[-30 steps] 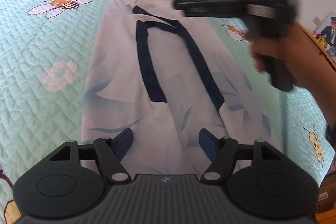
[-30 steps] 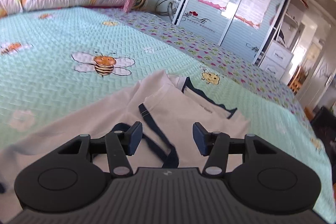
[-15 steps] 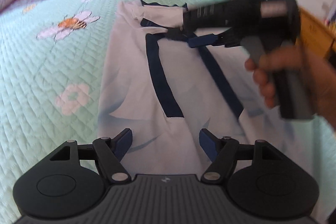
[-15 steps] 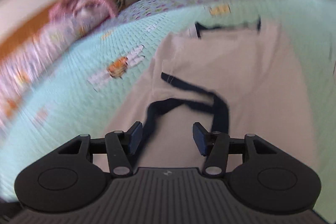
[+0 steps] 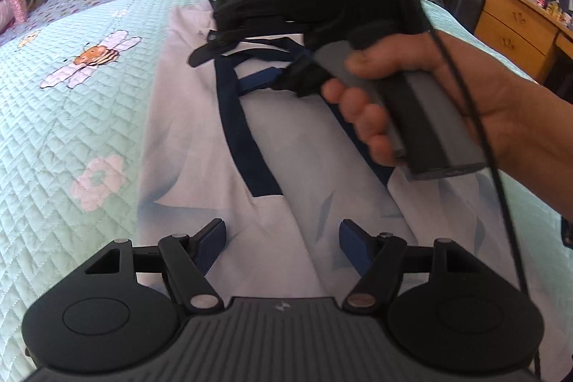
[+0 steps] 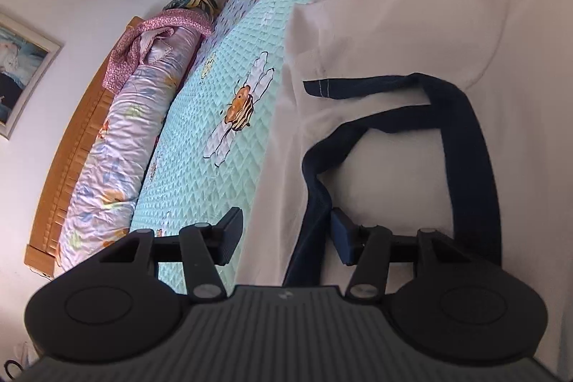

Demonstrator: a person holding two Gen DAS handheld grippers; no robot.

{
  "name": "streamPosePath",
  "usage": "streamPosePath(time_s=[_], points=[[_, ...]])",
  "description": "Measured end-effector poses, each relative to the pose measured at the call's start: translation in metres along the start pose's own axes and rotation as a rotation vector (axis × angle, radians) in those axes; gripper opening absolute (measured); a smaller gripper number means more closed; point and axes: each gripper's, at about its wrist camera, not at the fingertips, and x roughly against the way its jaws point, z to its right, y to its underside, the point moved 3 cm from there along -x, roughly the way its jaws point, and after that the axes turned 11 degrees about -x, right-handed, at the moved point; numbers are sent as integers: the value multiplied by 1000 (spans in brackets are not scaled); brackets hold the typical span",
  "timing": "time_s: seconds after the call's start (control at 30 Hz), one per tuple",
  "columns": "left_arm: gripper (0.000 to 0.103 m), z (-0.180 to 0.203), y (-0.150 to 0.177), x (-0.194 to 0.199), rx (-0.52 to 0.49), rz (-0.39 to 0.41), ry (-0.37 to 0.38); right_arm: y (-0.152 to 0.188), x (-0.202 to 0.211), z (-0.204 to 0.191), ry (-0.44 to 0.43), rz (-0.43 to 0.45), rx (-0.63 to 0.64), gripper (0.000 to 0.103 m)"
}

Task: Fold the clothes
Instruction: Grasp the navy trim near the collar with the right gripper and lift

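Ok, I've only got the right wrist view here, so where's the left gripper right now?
Observer: The left gripper is over the near end of the white garment, jaws open, holding nothing.
Operator: And the navy strip, where does it end?
Observer: The navy strip stops short of the left gripper, with plain white cloth between.
Operator: What's behind my camera?
Observer: A hand holds the right gripper on its side at the strip's far end.
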Motion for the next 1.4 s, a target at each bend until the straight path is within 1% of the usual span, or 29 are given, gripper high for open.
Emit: streamPosePath(time_s=[0.2, 0.27, 0.43, 0.6, 0.7, 0.73, 0.77, 0.8, 0.83, 0.87, 0.97, 1.03, 1.07, 1.17, 1.2, 1.27, 1.3, 1.33, 1.37, 1.4], points=[[71, 3, 1, -3, -11, -8, 6, -9, 4, 3, 3, 31, -32, 55], [71, 4, 1, -4, -14, -10, 7, -15, 0, 4, -3, 30, -52, 55], [72, 5, 2, -4, -8, -17, 3, -17, -5, 5, -37, -5, -78, 54], [72, 4, 5, -5, 8, -3, -2, -17, -6, 8, -41, -24, -75, 48], [71, 2, 5, -5, 26, 7, 8, -17, -6, 8, -27, -25, -62, 39], [70, 1, 5, -5, 28, 9, 12, -17, -7, 8, -18, -25, -53, 34], [69, 2, 5, -5, 21, 10, 11, -16, -7, 8, -3, -26, -37, 25], [68, 3, 6, -4, 15, 11, 10, -16, -7, 8, 11, -26, -21, 20], [68, 2, 6, -4, 17, 11, 12, -15, -7, 8, 27, -23, -8, 10], [68, 2, 5, -4, 19, 10, 13, -14, -8, 9, 42, -19, 4, 4], [67, 0, 1, 0, 35, 16, 1, -14, -8, 13, 35, -18, -12, 3], [69, 3, -3, -1, 7, 15, -30, -15, -8, 16, 27, -17, -47, 3], [69, 4, -3, -2, -8, 10, -43, -16, -7, 17, 18, -19, -76, 3], [68, 3, 1, -4, -15, -13, -41, -17, -5, 18, -18, -24, -158, 3], [68, 6, 1, -3, -31, -13, -56, -17, -3, 17, -35, -25, -180, 3], [64, 11, 3, -1, -63, -15, -85, -18, -2, 12, -49, -27, -181, 3], [59, 13, 3, -1, -79, -15, -96, -18, -1, 9, -53, -27, -176, 3], [50, 16, 4, -1, -96, -15, -106, -19, -1, 6, -47, -26, -166, 3], [43, 19, 4, -1, -111, -15, -114, -19, -2, 4, -40, -25, -159, 3], [26, 21, 4, -1, -118, -16, -113, -19, -2, 3, -32, -24, -150, 3]])
